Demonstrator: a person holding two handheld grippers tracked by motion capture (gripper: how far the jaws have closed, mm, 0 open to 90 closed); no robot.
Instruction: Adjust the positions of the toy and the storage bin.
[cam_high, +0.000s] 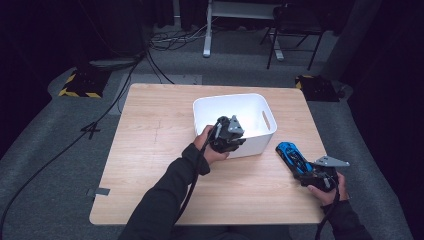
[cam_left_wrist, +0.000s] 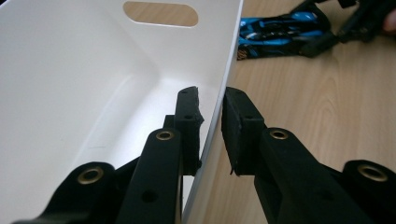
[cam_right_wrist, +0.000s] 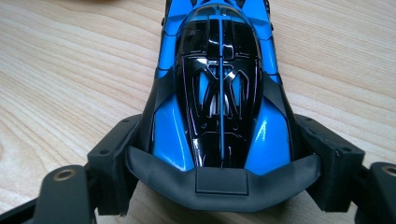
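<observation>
High view: the left gripper (cam_high: 229, 134) sits at the near wall of the white plastic bin (cam_high: 235, 106), its jaw tips hidden under its own body and grey plate, so the grip cannot be read from there. The left gripper view settles it: one pad is inside the bin, the other outside, closed onto the thin white wall with the wall pinched between them. The bin's floor is partly cut off in that view, and the oval handle slot (cam_left_wrist: 160, 14) shows in the far wall. The right gripper (cam_high: 309, 172) is on the wooden table (cam_high: 150, 150) just right of the bin, its jaws closed on the tail of a blue and black toy race car (cam_high: 290, 155); in the right gripper view the pads press on both flanks at the rear wing (cam_right_wrist: 223, 182), and the car's nose is cut off at the top edge. The car lies flat on the table, its long axis running away from the right hand, nose pointing up and left toward the bin's near right corner. Beyond the table, cables, a chair and a stand base lie in dim light.
</observation>
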